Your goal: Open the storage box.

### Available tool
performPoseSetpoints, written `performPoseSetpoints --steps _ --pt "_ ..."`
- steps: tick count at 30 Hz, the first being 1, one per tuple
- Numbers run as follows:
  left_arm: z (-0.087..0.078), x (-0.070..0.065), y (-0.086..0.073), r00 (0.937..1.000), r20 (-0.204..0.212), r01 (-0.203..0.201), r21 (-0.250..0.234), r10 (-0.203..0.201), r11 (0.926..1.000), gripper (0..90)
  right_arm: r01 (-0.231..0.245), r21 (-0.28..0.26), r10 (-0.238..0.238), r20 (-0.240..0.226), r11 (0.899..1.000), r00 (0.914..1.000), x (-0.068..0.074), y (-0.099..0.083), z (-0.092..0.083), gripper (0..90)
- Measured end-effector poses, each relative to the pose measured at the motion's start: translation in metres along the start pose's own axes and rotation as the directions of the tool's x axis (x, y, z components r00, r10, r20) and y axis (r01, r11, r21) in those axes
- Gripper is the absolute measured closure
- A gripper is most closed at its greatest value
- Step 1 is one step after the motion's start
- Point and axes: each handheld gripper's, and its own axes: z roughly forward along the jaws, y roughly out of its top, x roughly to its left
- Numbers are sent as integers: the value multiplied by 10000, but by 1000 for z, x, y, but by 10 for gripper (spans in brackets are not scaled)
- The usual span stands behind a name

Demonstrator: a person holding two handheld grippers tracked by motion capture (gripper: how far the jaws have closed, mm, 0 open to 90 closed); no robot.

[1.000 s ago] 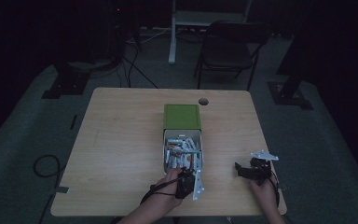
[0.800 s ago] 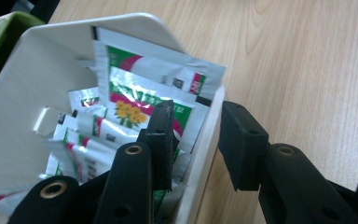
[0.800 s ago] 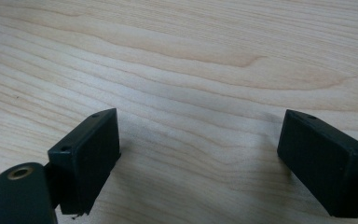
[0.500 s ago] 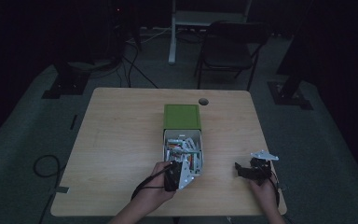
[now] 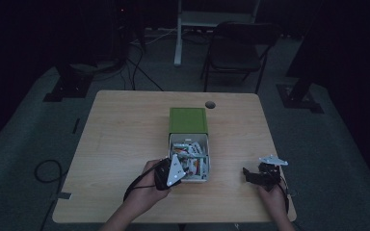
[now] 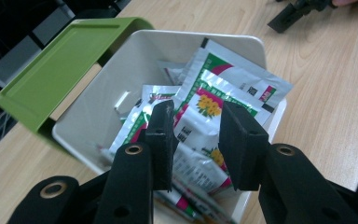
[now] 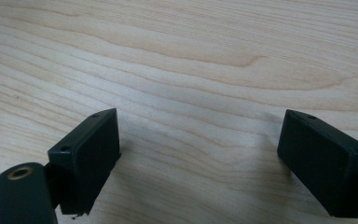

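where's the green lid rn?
High view: the green lid sits at table centre, on the far end of the white box of sachets.

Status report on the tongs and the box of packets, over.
Left tongs over the white box, jaws narrowly apart, nothing gripped. Right tongs wide open on bare table. Packets heaped in box, green lid slid back. Nothing blocking.

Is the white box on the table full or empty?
Partly full: foil sachets lie piled inside the white box, its green lid slid back.
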Motion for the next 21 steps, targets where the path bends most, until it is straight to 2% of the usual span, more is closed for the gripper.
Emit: performPoseSetpoints --steps 7,9,11,12,15,21 --pt "-12 19 -11 9978 -159 645 -230 -648 9977 663 0 2 0 0 10000 10000 0 0 0 123" --pt "-15 24 -14 9965 -439 698 -302 -711 9971 662 -5 3 5 1 10000 10000 0 0 0 124" --pt "-18 29 -18 9959 -494 744 -260 -756 9969 666 -1 1 1 0 10000 10000 0 0 0 123" --pt "-19 31 -20 9946 -648 794 -278 -810 9965 666 -2 -1 2 -2 10000 10000 0 0 0 123" --pt "-22 37 -27 9917 -777 1008 -218 -1022 9947 663 -2 1 2 0 10000 10000 0 0 0 123" --pt "-27 45 -42 9834 -917 1539 -354 -1566 9875 661 0 1 0 0 10000 10000 0 0 0 124"
